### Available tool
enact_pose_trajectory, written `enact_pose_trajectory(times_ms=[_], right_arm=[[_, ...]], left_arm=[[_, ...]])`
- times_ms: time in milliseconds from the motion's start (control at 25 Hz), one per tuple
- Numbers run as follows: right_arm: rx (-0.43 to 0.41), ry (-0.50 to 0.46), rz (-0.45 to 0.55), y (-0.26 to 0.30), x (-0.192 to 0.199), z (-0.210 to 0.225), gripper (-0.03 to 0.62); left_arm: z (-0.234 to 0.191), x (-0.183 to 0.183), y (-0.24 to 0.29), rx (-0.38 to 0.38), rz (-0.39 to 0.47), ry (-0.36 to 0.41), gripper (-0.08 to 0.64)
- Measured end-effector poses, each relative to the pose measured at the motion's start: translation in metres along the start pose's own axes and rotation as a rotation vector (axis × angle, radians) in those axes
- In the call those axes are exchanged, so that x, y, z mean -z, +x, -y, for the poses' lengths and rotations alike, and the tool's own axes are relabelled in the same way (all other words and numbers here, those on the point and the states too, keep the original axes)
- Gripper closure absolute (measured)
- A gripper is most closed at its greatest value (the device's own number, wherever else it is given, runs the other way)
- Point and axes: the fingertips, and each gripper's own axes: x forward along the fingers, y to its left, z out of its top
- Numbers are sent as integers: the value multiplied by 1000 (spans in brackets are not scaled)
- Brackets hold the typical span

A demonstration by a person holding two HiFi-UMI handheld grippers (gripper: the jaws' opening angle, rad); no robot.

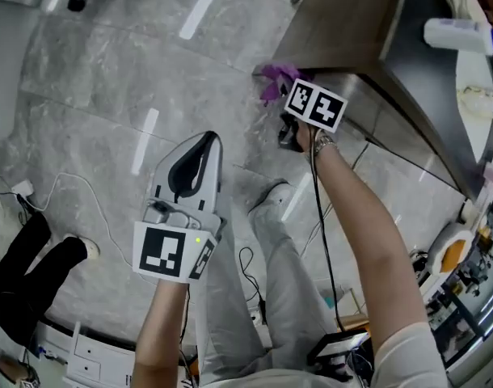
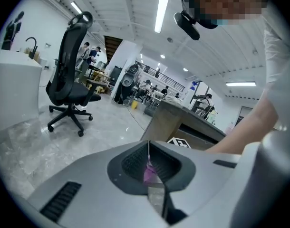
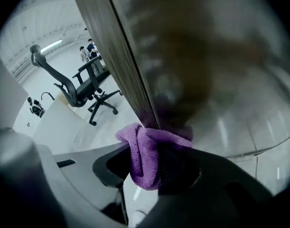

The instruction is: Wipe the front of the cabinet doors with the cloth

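Observation:
My right gripper (image 1: 288,129) is shut on a purple cloth (image 1: 275,79) and holds it against the lower edge of the brown cabinet door (image 1: 343,23). In the right gripper view the cloth (image 3: 144,156) bunches between the jaws of the right gripper (image 3: 152,171) and touches the dark wood-grain door (image 3: 183,56), which fills the upper right. My left gripper (image 1: 198,150) hovers over the floor, apart from the cabinet and pointing towards it. Its jaws (image 2: 148,158) are closed with nothing in them. The cabinet (image 2: 169,120) stands ahead of it.
A black office chair (image 2: 71,75) stands on the grey marble floor (image 1: 109,71) to the left. A white cable (image 1: 77,186) lies on the floor, and another person's dark legs (image 1: 28,257) are at the left edge. A cluttered counter (image 1: 473,47) runs along the right.

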Motion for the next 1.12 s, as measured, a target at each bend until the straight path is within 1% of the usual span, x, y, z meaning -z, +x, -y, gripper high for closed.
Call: enact_pose_trajectory(times_ms=[80, 200, 240, 320, 480, 560, 720, 880, 1000, 1040, 1120], right_arm=[[-24, 34, 34, -24, -20, -12, 454], [-68, 104, 91, -69, -50, -30, 454], [-83, 118, 106, -85, -59, -36, 454], [-107, 116, 131, -115, -76, -47, 454], [-140, 65, 174, -175, -99, -60, 454], [-155, 18, 198, -199, -108, -65, 454], [-161, -81, 279, -244, -128, -74, 454], [-174, -181, 348, -293, -131, -79, 454], [-193, -268, 412, -346, -129, -85, 454], [-203, -279, 436, -367, -130, -86, 454], [-227, -253, 485, -411, -134, -86, 454]], left_arm=[[9, -16, -10, -8, 15, -1, 543], [28, -40, -24, -10, 38, -33, 543], [37, -48, -28, -6, 46, -34, 543], [57, -65, -36, 4, 60, -19, 543], [96, -87, -50, 23, 70, -29, 543], [109, -100, -55, 28, 73, -26, 543], [126, -136, -60, 50, 88, 18, 543], [143, -162, -67, 72, 91, 46, 543], [159, -179, -75, 99, 84, 65, 543], [165, -186, -77, 112, 81, 75, 543], [177, -201, -79, 143, 74, 98, 543]])
